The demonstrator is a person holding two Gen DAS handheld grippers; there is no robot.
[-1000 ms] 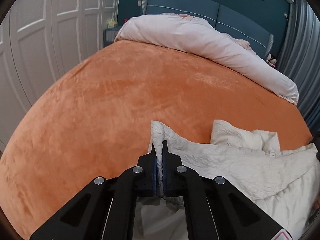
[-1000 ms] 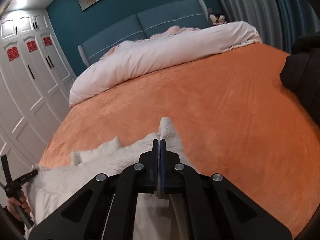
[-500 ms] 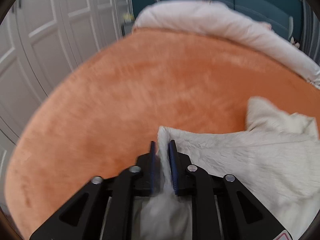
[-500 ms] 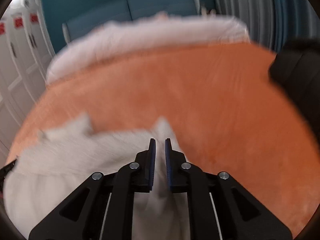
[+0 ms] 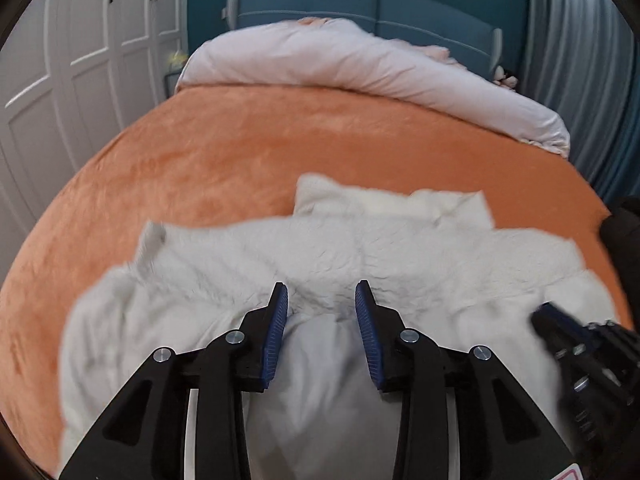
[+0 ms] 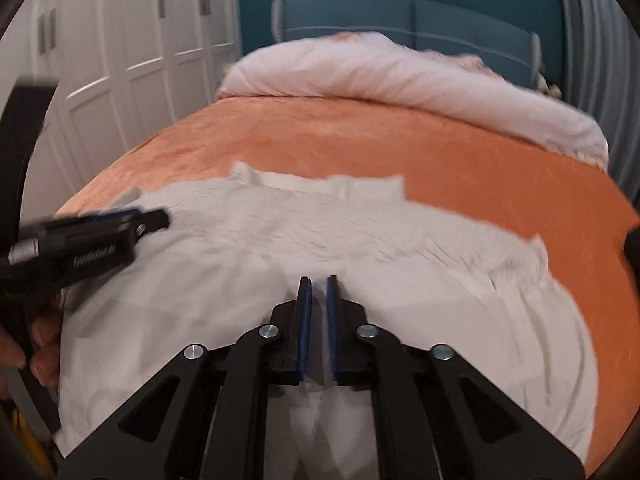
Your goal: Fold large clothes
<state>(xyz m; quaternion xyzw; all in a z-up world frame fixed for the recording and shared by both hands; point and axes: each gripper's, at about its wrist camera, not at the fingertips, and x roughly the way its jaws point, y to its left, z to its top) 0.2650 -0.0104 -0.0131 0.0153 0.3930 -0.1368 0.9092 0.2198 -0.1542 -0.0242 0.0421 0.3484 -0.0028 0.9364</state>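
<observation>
A large white fluffy garment (image 5: 360,248) lies spread across the near part of the orange bed cover; it also fills the near half of the right wrist view (image 6: 320,236). My left gripper (image 5: 322,296) is wide open above the garment's near edge and holds nothing; it shows at the left of the right wrist view (image 6: 152,220). My right gripper (image 6: 317,286) hangs over the garment's near middle with its jaws a narrow gap apart and nothing pinched; it shows blurred at the right edge of the left wrist view (image 5: 548,316).
The orange bed cover (image 5: 280,140) stretches beyond the garment. A rolled pale pink duvet (image 5: 360,60) lies along the blue headboard (image 5: 380,4). White wardrobe doors (image 5: 60,80) stand left, grey curtains (image 5: 580,60) right. A dark item (image 5: 624,232) sits at the bed's right edge.
Both grippers were shut on corners of the garment a second ago. Both have opened and let go, and the garment now lies spread on the bed. Both views have swung toward the garment's middle.
</observation>
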